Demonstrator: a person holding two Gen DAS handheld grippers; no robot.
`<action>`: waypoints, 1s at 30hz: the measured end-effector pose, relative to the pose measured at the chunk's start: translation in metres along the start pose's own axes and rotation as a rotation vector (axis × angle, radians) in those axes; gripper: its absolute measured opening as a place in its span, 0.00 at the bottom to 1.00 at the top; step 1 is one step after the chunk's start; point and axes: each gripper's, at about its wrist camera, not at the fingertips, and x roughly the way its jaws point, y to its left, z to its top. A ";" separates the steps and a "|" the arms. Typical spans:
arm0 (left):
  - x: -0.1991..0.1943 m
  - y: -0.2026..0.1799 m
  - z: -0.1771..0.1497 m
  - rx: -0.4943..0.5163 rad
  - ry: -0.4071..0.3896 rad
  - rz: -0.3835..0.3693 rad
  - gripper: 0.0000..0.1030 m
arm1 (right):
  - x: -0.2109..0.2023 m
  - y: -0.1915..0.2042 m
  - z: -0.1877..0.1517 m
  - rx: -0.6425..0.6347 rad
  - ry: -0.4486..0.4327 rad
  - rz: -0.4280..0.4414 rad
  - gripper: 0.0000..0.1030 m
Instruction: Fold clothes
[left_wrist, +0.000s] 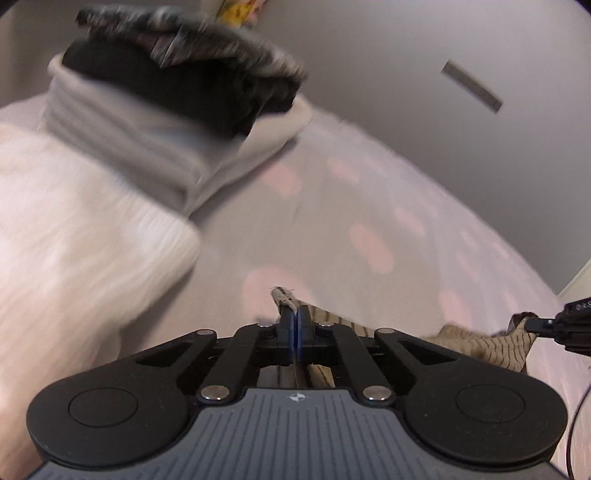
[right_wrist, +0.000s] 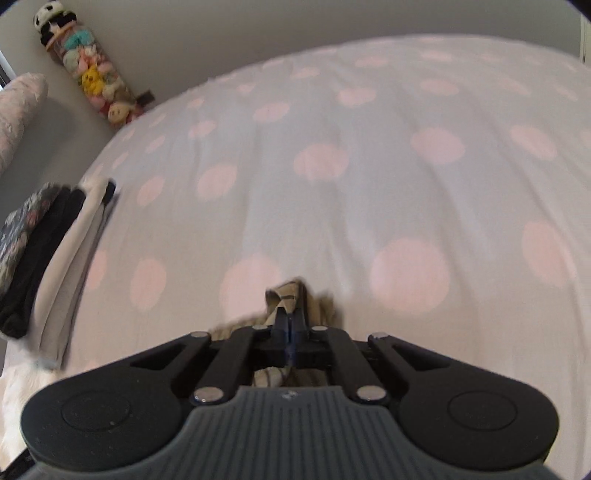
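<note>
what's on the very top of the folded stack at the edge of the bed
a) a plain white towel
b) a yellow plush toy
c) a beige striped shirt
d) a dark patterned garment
d: the folded stack is topped by a dark patterned garment, with a black piece and pale grey folds under it; the beige striped garment is pinched by the left gripper and right gripper.

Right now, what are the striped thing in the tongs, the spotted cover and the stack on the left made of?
Striped garment: thin woven cloth, tan with dark lines, matte; it crumples where the left tongs and right tongs pinch it. Spotted bed cover: smooth pale fabric with pink dots, probably cotton, lightly creased. Stack: soft folded textiles, a ribbed grey piece under black; too blurred to tell more.
</note>
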 end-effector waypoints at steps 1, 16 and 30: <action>0.000 -0.001 0.001 0.006 -0.015 -0.006 0.02 | -0.001 -0.003 0.005 0.005 -0.018 -0.004 0.01; 0.019 -0.008 -0.002 0.059 0.018 0.064 0.03 | -0.015 -0.043 -0.011 0.065 -0.078 0.040 0.33; 0.016 -0.007 -0.006 0.073 0.032 0.096 0.03 | -0.024 -0.071 -0.069 0.195 0.001 0.144 0.42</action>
